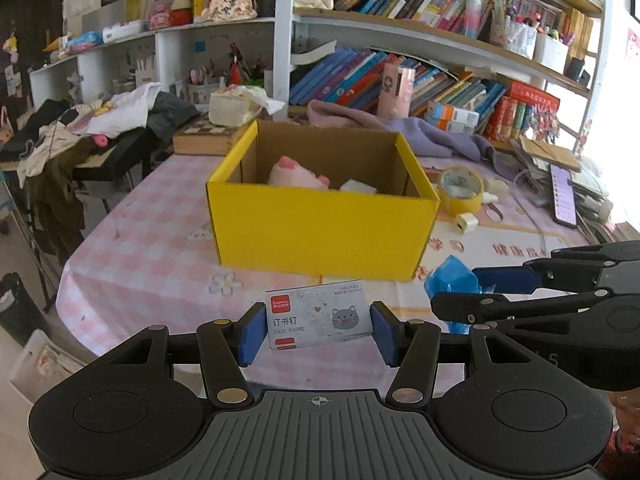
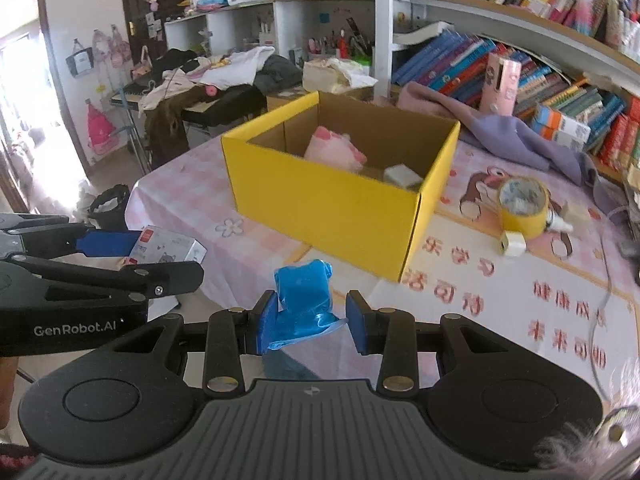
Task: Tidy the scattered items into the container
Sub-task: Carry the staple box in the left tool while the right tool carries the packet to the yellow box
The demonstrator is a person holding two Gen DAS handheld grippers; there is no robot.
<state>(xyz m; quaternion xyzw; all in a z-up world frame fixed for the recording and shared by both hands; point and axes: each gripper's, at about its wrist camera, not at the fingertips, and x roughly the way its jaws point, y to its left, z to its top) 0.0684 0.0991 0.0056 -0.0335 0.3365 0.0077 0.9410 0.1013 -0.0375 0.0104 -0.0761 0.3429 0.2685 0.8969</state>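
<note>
Your left gripper is black plastic with two bright blue pads at its tips. Round silver screws sit on its thin black arms. At the bottom of the frame you see a grey ribbed plate with a small crosshair mark, and a big black round part on each side. Your right gripper looks the same. In its view, at the left edge, white letters on the other gripper say "GenRobot.AI".
</note>
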